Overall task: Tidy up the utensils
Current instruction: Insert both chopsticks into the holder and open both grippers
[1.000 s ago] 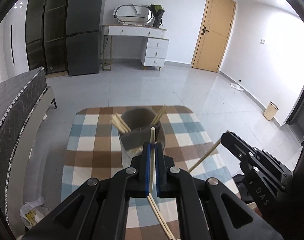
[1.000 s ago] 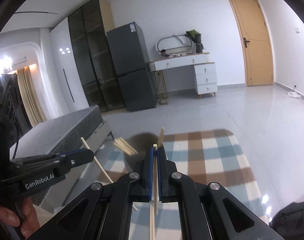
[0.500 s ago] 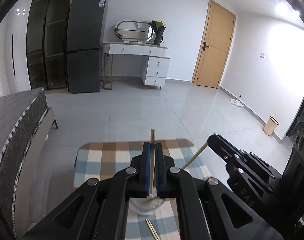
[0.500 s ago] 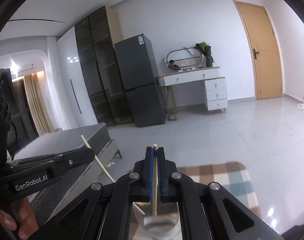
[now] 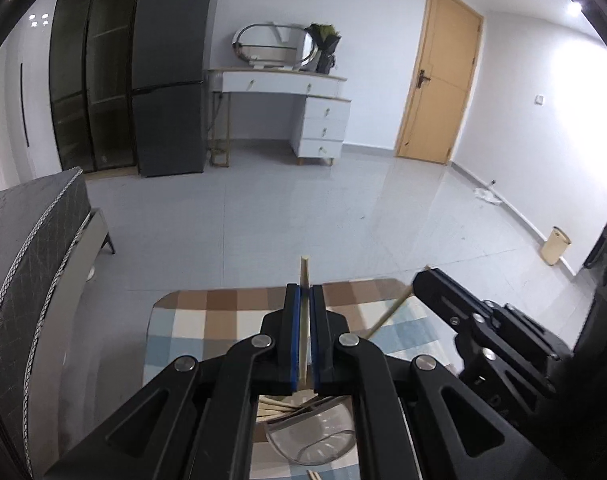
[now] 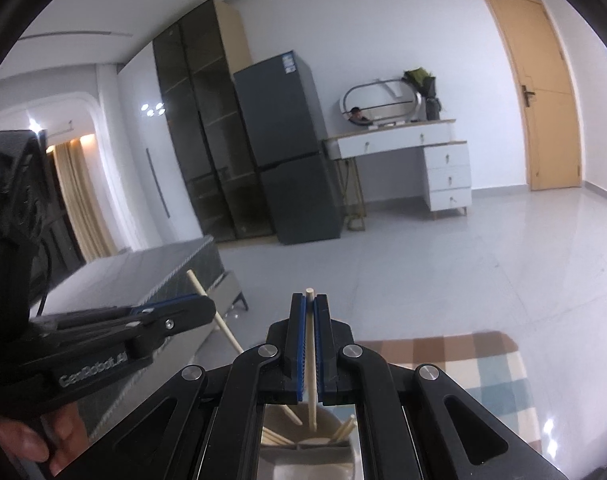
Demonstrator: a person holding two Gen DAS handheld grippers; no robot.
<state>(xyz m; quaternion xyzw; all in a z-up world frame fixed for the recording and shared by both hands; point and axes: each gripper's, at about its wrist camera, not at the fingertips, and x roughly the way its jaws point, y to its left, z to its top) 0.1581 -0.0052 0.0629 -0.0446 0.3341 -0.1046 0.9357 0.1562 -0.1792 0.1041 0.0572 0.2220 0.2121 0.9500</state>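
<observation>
While both hover above the utensil holder (image 6: 303, 452), left gripper (image 5: 304, 300) clenched on one chopstick (image 5: 304, 276), right gripper (image 6: 310, 312) grasping another chopstick (image 6: 310, 344).

Chopsticks (image 6: 345, 432) crowding holder (image 6: 303, 460) mouth

Pale wood chopsticks (image 5: 304, 312), blue/brown/cream checked tablecloth (image 5: 207, 320), grey holder (image 6: 311, 456).

Right hand-held gripper (image 6: 310, 300) pinching chopstick (image 6: 311, 360), above holder (image 6: 303, 446)
</observation>
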